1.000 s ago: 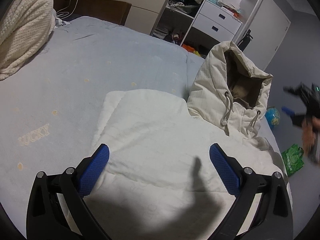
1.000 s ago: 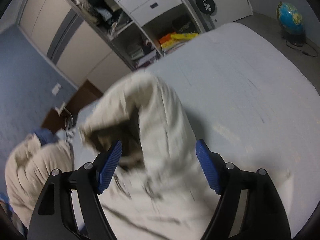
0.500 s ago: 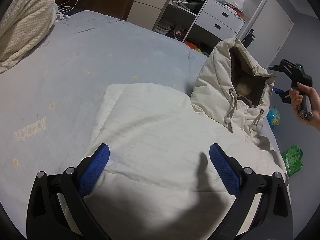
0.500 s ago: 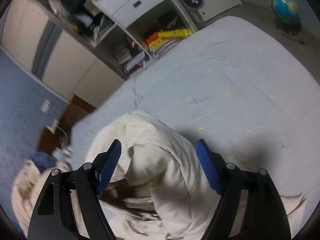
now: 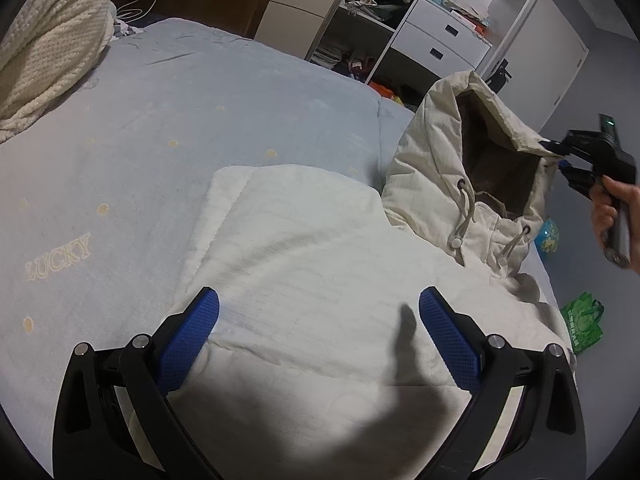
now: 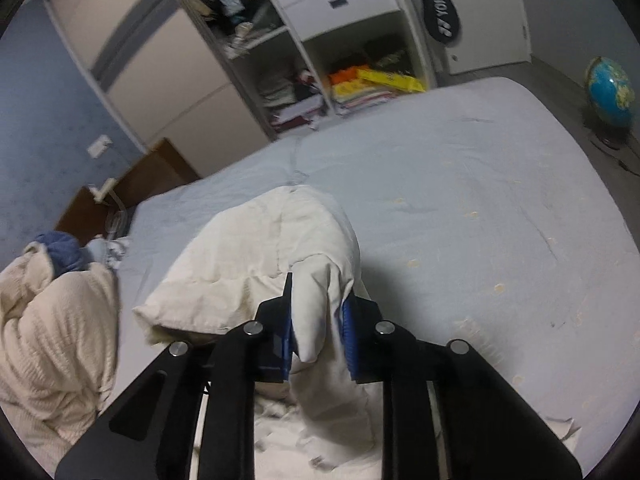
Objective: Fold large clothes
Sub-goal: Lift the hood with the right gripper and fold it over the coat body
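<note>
Your cream padded jacket [image 5: 320, 264] lies on the bed [image 5: 200, 120], its hood [image 6: 276, 240] standing up. Your right gripper [image 6: 316, 332] is closing on the hood's rim, fabric between its pads. The left gripper [image 5: 318, 332] hovers spread wide above the jacket's body, empty. The jacket looks soft, bulky and springy; pinch thick seams, not loose shell.

1. The hooded jacket [image 5: 320, 256] is cream white; its hood lining [image 5: 492, 160] is brown.
2. The bed sheet [image 5: 200, 120] is pale blue with small yellow dots and yellow "LUCKY" lettering at the left of the frame.
3. The knitted blanket [image 5: 44, 40], upper left, is cream with a waffle texture.
4. Gripper pads [image 5: 188, 340] are blue on black frames.
5. The globe [image 6: 610, 92] is blue and green.
6. The bag [image 5: 582, 322], lower right, is green.
</note>
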Available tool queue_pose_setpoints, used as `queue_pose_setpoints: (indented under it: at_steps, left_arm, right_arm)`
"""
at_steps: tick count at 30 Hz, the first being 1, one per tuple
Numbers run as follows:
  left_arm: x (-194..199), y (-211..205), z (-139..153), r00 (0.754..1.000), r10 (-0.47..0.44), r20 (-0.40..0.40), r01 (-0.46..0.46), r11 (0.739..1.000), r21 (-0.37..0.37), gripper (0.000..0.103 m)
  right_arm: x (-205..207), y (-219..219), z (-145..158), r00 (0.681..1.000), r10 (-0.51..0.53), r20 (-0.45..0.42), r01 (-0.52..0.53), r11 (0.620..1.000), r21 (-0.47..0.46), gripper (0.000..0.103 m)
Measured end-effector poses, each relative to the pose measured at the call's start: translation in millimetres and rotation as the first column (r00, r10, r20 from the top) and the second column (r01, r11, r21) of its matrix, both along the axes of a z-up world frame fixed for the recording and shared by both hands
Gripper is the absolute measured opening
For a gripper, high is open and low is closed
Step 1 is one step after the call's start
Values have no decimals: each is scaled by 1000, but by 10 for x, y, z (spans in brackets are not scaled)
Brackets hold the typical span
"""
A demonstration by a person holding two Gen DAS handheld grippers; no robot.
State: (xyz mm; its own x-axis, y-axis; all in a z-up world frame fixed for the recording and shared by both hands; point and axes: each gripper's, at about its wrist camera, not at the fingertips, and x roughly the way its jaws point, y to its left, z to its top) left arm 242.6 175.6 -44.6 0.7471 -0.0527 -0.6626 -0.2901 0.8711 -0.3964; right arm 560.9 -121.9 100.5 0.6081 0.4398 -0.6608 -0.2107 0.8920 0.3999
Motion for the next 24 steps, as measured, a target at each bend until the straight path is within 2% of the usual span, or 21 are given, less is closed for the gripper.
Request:
queue_pose_setpoints:
  at_steps: [5, 14, 18, 24]
  left_arm:
    - [-12, 19, 45, 1000, 9, 16, -9, 1000, -9, 96]
    - [-78, 66, 232, 993, 34, 114, -33, 999, -11, 96]
    - [-118, 74, 313, 986, 32, 164, -31, 999, -12, 96]
    - [-209, -47, 484, 970, -53, 239, 60, 998, -22, 96]
  right_arm:
    - [-609, -70, 101, 997, 59, 53, -62, 997, 42, 17]
    - [-1657, -251, 51, 991, 98, 91, -99, 995, 12, 15]
    - [-2075, -348, -76, 991, 93, 95, -96, 995, 27, 15]
    - [-2639, -327, -429, 990, 116, 78, -114, 993, -34, 15]
